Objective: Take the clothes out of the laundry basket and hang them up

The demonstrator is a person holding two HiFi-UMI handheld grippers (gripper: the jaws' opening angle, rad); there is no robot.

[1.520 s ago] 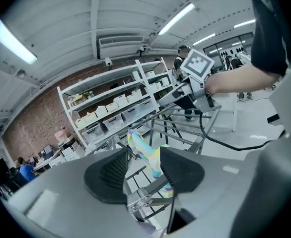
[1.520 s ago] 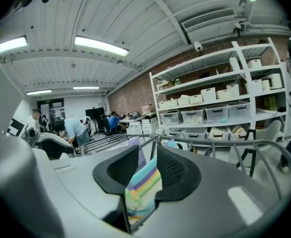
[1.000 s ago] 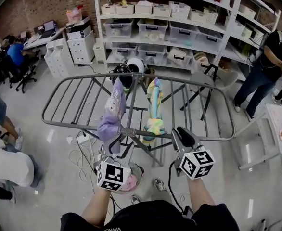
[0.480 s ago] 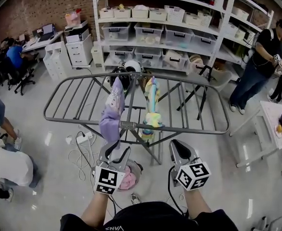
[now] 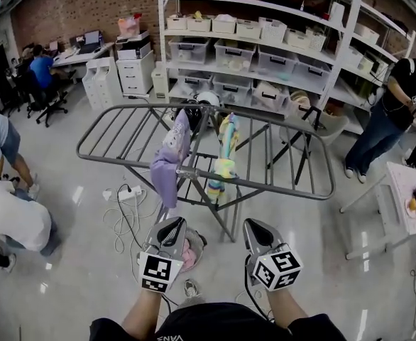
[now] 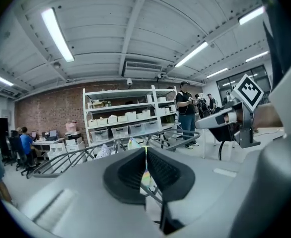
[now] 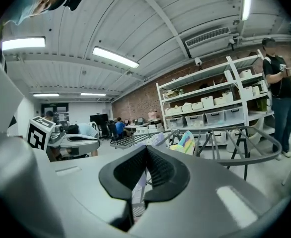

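Workshop floor: lilac garment (image 5: 167, 165) and pastel garment (image 5: 224, 163) hang on the drying rack (image 5: 286, 185). Pink cloth (image 5: 189, 256) remains in the laundry basket (image 5: 201, 241). Left gripper (image 5: 171, 227) and right gripper (image 5: 256, 229): jaws just closed together, empty.

White shelving (image 5: 162, 27) holds storage bins (image 5: 194, 49) against a brick wall (image 5: 80, 9).

Laundry basket (image 5: 198, 244) largely behind the left claw (image 5: 172, 223), pink contents (image 5: 190, 256) indistinct.
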